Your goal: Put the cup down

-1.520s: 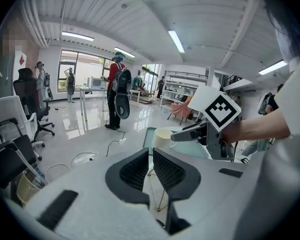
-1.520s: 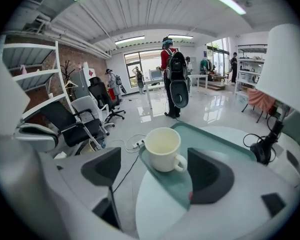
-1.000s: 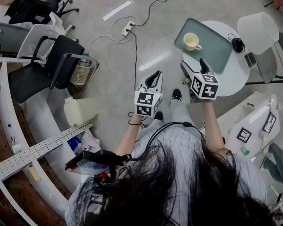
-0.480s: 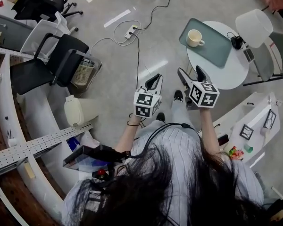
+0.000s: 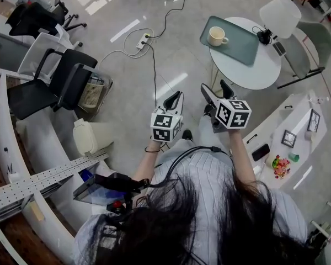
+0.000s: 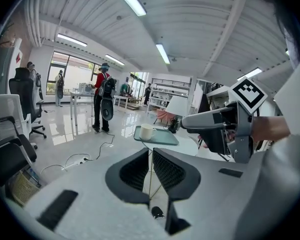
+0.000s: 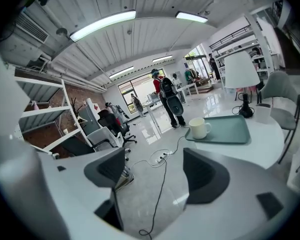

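Left hand-held gripper (image 5: 176,96) has backed away from cup (image 5: 215,36)

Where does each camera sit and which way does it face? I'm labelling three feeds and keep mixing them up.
Head view: on the person's head, looking steeply down at the floor; shows hair, forearms, left gripper, right gripper.
Left gripper view: on the left gripper, looking along its near-touching jaws toward the table; the right gripper shows at right.
Right gripper view: on the right gripper, looking between its open, empty jaws, just closed slightly, toward the table.
Shared: all three show the cup on the tray.
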The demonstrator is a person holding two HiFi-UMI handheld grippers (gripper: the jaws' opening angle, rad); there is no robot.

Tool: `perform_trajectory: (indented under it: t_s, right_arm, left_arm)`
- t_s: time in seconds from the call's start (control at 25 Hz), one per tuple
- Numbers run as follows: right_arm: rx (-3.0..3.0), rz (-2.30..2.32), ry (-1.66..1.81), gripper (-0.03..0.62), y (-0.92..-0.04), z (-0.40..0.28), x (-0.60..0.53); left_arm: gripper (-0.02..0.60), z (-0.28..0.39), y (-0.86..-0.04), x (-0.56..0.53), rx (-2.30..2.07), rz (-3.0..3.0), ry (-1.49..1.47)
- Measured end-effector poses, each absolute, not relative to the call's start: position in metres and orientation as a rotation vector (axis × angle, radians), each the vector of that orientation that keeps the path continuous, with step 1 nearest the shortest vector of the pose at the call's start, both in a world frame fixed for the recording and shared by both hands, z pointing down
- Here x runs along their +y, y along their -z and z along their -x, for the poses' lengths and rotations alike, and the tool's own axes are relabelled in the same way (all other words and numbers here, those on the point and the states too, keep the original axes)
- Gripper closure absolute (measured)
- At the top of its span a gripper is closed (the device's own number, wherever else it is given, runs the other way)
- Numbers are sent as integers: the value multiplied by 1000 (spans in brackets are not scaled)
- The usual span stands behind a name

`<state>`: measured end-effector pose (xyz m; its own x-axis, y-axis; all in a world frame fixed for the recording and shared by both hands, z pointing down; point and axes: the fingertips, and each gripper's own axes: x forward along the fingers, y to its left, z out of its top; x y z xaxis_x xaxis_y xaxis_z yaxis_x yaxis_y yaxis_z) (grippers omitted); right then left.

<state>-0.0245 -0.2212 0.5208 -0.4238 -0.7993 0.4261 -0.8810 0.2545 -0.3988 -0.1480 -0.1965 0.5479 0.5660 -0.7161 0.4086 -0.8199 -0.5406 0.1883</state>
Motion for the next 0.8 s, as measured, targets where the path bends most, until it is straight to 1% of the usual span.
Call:
perform_trajectory:
  t_s: [0.56,0.68,0.8]
  right_arm:
    - [-2349,-1635,-897,220,-517,12,-162]
    - [-2352,-1615,-908,231,-518,11,-149]
    - [-2361,-1597,-919,258,-518,2,-131]
  left_arm:
    - [544,114,-548,-154,-1154,-2461,-361]
    - [545,108,-548,-145,-1142,-2459,-373]
    - [543,96,-544,-134,-1136,-2467,-370]
